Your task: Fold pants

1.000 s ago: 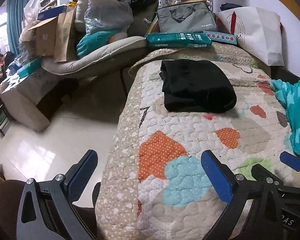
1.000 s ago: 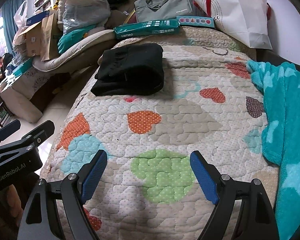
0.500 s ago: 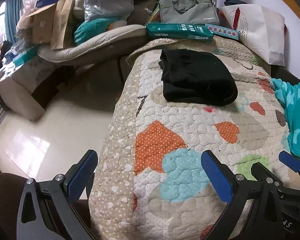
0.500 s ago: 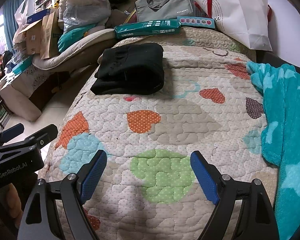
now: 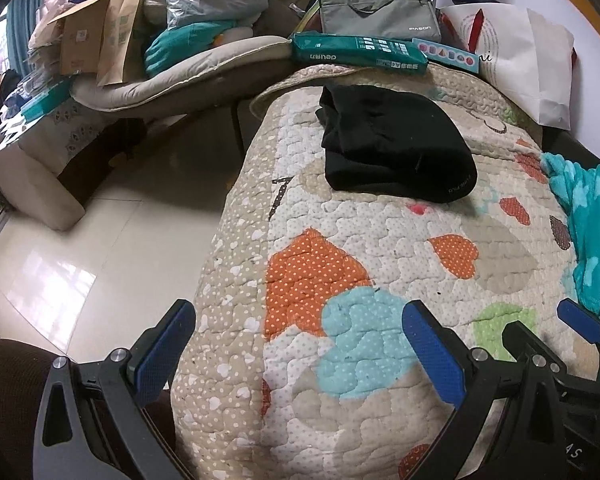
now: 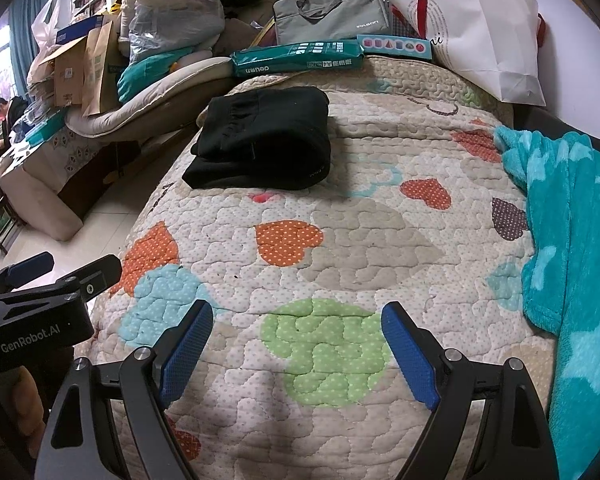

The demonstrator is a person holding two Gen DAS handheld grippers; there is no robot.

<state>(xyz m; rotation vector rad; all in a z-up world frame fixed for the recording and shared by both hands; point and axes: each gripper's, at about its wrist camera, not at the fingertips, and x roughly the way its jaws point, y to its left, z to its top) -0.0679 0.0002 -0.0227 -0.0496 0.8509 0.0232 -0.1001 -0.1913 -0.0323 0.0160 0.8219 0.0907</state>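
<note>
At the far end of the heart-patterned quilt (image 6: 364, 236), toward its left edge, the black pants (image 6: 262, 140) lie in a folded stack, well ahead of both tools with bare quilt between. The left gripper (image 5: 300, 352) looks the nearer, the stack slightly to its right; the right gripper (image 6: 296, 354) has it ahead-left. Both jaws spread wide, holding and touching nothing.

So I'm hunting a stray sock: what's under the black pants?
The folded black pants lie on the heart-print quilt. Only quilt shows around them; whatever is beneath is covered.
</note>
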